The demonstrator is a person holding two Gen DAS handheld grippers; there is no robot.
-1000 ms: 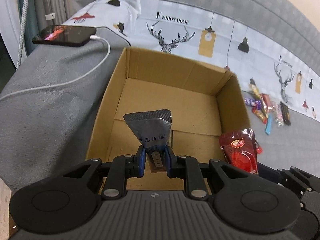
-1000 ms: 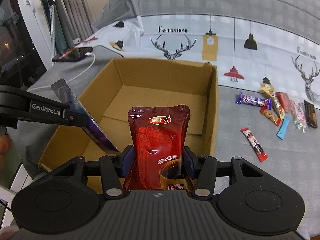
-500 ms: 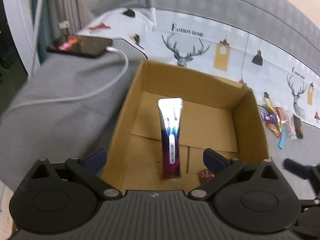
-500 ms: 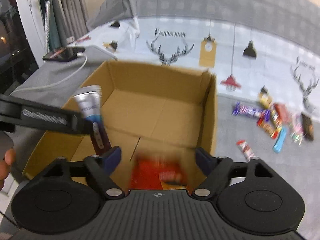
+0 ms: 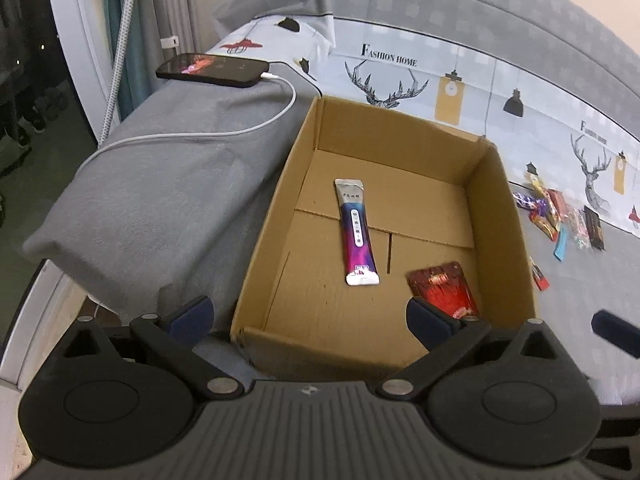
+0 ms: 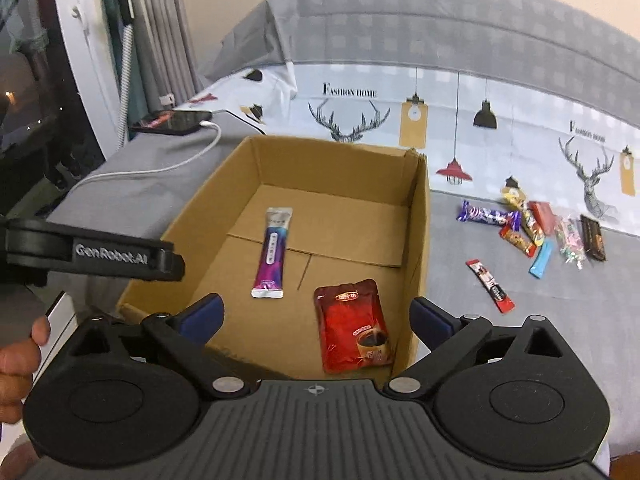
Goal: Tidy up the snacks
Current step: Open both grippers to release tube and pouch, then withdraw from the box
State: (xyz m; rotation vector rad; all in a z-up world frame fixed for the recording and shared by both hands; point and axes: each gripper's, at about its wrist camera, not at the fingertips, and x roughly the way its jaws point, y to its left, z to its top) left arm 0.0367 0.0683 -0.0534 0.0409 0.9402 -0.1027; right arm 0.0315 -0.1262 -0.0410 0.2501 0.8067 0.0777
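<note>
An open cardboard box (image 5: 500, 216) sits on the bed. On its floor lie a purple-and-silver stick sachet (image 5: 356, 236) and a red pouch (image 5: 444, 290), both flat. My left gripper (image 5: 310, 316) hovers open over the near box wall, nothing between its fingers. In the right wrist view the same sachet (image 6: 274, 252) and pouch (image 6: 354, 326) lie inside the box (image 6: 418, 220). My right gripper (image 6: 318, 318) hangs above the near wall, its jaws opening wide and empty. A left finger (image 6: 120, 256) juts in from the left.
Several loose wrapped snacks (image 6: 536, 228) and a red stick sachet (image 6: 490, 286) lie on the bed right of the box. A phone (image 5: 212, 68) with a white cable (image 5: 224, 134) rests on a grey cushion (image 5: 160, 208) to the left. A hand (image 6: 16, 360) shows at the lower left.
Both grippers opened and let go. The stick sachet and the red pouch dropped flat onto the box floor. Both grippers drew back and rose a little.
</note>
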